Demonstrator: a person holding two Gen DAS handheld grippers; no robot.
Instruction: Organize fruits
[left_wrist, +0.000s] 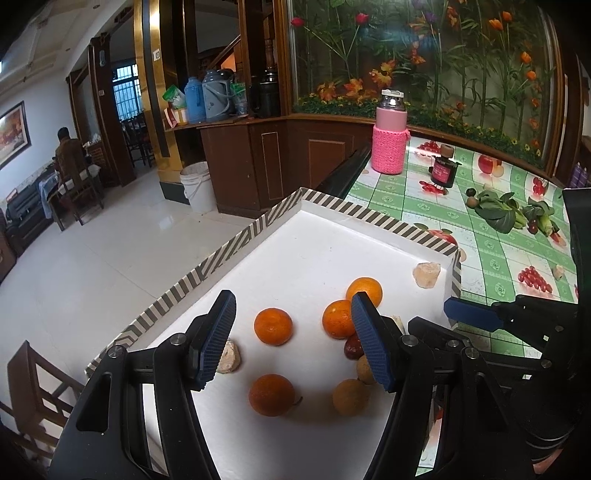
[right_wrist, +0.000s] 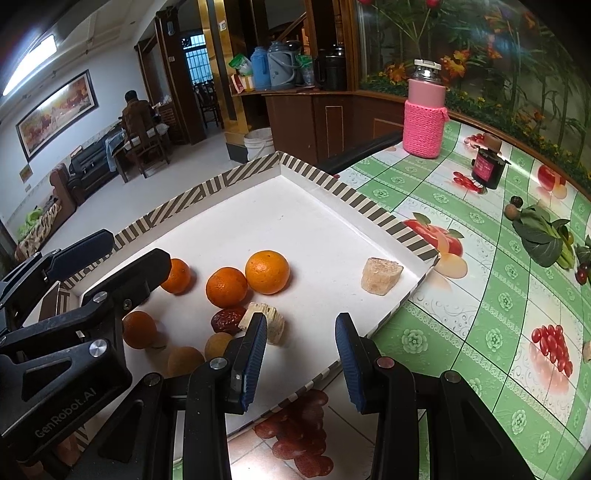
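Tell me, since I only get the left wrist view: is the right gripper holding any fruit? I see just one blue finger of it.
Observer: No. The right gripper is open with nothing between its fingers, and it hovers over the near edge of the tray.
Operator: What is the pale thing half hidden behind the left gripper?
Observer: A pale cut chunk lying in the tray, right against the red date.
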